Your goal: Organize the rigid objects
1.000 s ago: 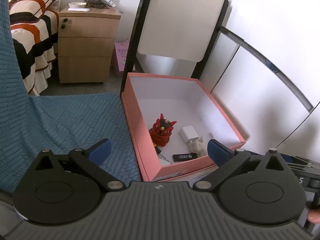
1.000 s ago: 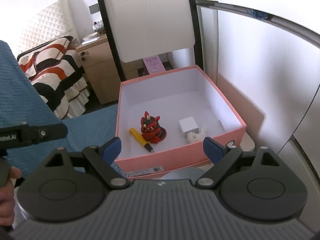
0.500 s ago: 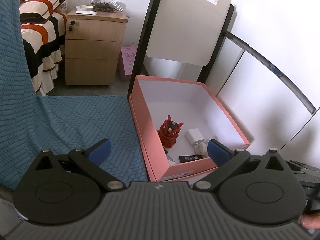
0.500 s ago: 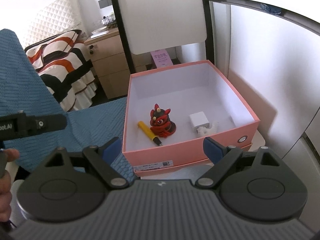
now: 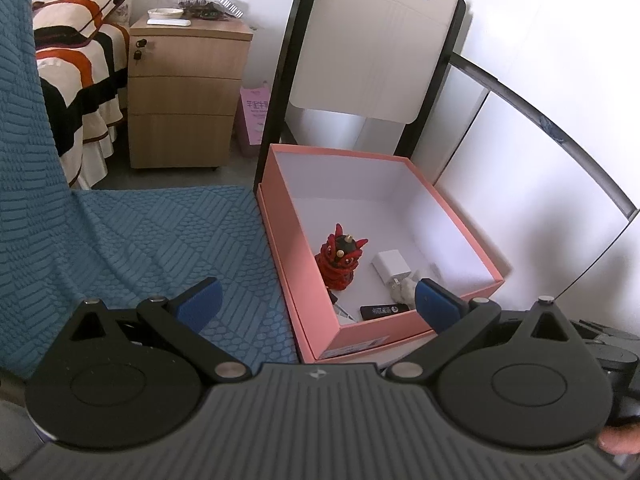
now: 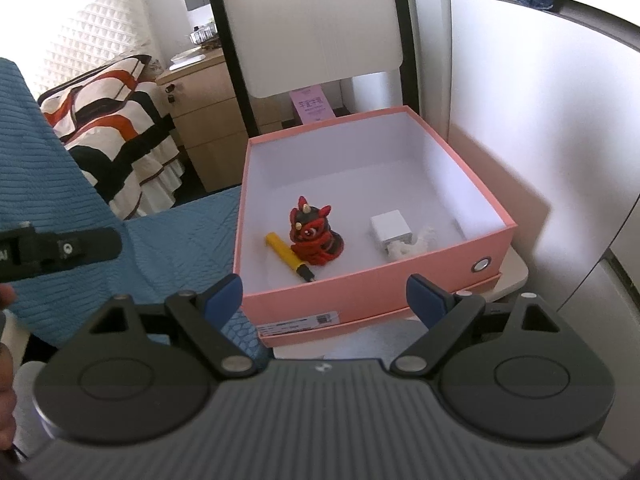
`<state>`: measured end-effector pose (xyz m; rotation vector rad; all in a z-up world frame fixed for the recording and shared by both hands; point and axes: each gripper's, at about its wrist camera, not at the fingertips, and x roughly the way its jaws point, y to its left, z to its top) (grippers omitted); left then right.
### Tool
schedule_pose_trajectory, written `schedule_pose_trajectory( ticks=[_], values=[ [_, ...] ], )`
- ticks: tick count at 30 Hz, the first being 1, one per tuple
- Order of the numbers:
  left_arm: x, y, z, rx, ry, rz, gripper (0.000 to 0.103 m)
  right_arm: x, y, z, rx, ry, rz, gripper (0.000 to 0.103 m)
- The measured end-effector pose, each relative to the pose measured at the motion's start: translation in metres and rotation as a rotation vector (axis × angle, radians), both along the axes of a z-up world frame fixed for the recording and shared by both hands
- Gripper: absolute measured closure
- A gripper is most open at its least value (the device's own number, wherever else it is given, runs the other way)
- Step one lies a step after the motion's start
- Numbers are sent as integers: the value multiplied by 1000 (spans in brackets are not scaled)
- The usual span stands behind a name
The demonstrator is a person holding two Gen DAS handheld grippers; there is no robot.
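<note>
An open pink box stands on a small white table beside a blue cloth. Inside it are a red and black figurine, a white charger block, a small white figure, a yellow pen and a black flat device. My left gripper is open and empty, held back from the box's near left corner. My right gripper is open and empty, just before the box's front wall.
A blue textured cloth covers the surface left of the box. A wooden drawer cabinet and a striped bed stand behind. A folded white chair leans behind the box. A white wall panel lies to the right.
Both grippers have drawn back and risen a little from the box, so it shows smaller and more from above. Both stay open and empty. The things in the box have not moved.
</note>
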<state>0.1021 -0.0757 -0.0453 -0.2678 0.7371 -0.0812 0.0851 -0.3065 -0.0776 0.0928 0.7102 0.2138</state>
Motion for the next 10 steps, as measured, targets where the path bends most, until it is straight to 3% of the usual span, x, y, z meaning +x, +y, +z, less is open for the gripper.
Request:
schedule_pose_trajectory(
  ticks=[10],
  values=[
    [2,-5,-3,-2,1,-11,0,2,-7,-4,-1,6,-11,13]
  ],
)
